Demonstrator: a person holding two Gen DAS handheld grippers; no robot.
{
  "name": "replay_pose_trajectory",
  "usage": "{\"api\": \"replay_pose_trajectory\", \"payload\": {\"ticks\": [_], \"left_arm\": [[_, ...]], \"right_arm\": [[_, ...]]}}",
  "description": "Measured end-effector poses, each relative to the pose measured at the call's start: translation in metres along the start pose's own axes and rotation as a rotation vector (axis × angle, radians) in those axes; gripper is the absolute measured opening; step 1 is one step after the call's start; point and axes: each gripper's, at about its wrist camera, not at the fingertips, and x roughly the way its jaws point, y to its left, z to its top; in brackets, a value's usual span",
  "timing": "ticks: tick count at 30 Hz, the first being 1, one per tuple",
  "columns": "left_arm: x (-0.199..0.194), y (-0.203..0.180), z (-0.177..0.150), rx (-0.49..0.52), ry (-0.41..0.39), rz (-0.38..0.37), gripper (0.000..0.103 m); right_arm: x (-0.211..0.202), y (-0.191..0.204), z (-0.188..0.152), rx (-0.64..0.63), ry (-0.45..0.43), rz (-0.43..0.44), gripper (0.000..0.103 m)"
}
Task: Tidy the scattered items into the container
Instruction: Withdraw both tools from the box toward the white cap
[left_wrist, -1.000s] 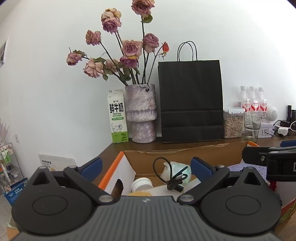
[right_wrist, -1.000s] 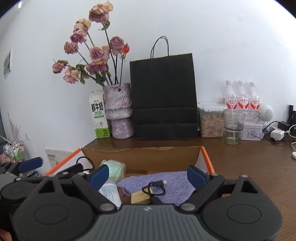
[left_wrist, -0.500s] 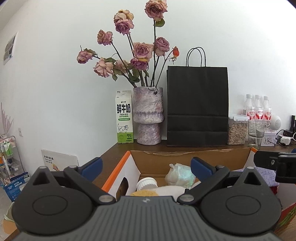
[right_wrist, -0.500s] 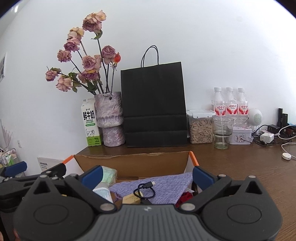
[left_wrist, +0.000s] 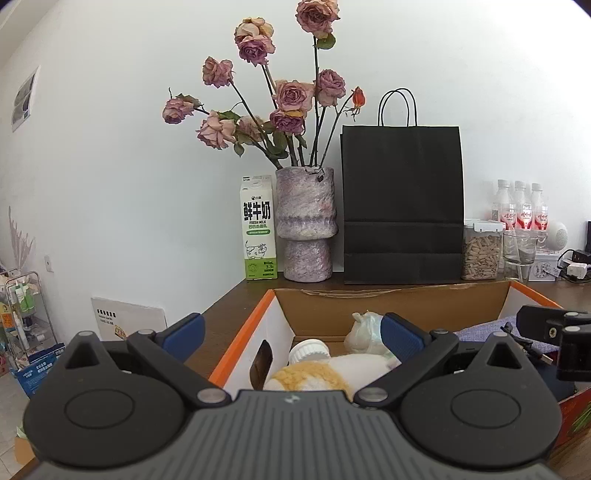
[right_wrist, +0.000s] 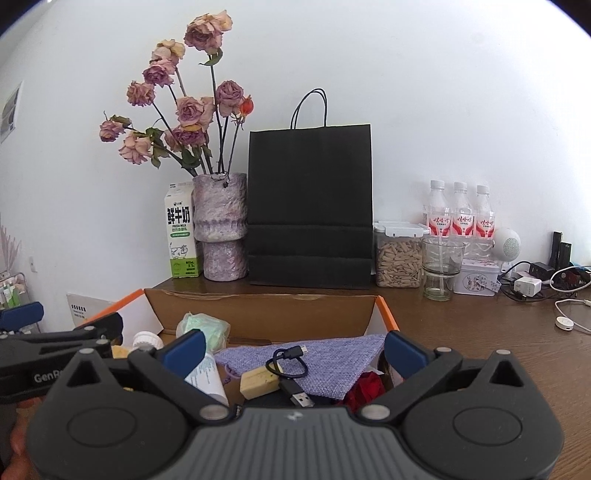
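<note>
Right wrist: tube (right_wrist: 207, 376) lengthwise in box (right_wrist: 258, 314), cap away.

Right hand-held gripper (right_wrist: 293, 349) wide open above cardboard box (right_wrist: 258, 314); black cable (right_wrist: 290, 363) on purple cloth (right_wrist: 332, 360).

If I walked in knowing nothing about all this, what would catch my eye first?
Probably the faded pink roses in a mottled purple vase at the back of the table, with a tall black paper bag right beside it. Nearer the camera, an orange-edged cardboard box sits packed with odds and ends, a black cable coiled on purple cloth among them.
</note>
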Motion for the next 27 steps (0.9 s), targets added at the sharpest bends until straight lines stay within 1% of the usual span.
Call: {"api": "replay_pose_trajectory", "payload": {"ticks": [4, 10, 15, 19, 24, 27], "left_arm": [[-0.004, 0.009, -0.003, -0.012, 0.005, 0.024, 0.103], [-0.016, 0.021, -0.009, -0.014, 0.002, 0.049, 0.103], [-0.028, 0.031, -0.015, -0.015, 0.018, 0.051, 0.103], [-0.041, 0.04, -0.02, -0.009, 0.032, 0.044, 0.103], [-0.052, 0.053, -0.026, -0.006, 0.084, 0.029, 0.103], [-0.058, 0.061, -0.03, 0.006, 0.119, 0.014, 0.103]], "right_arm": [[-0.006, 0.005, -0.009, -0.033, -0.018, -0.004, 0.103], [-0.02, 0.009, -0.022, -0.058, -0.068, -0.025, 0.103], [-0.029, 0.004, -0.028, -0.027, -0.029, -0.021, 0.103], [-0.042, 0.005, -0.035, -0.021, -0.016, -0.018, 0.103], [-0.059, 0.012, -0.043, -0.033, -0.003, 0.016, 0.103], [-0.068, 0.018, -0.047, -0.036, 0.03, 0.056, 0.103]]}}
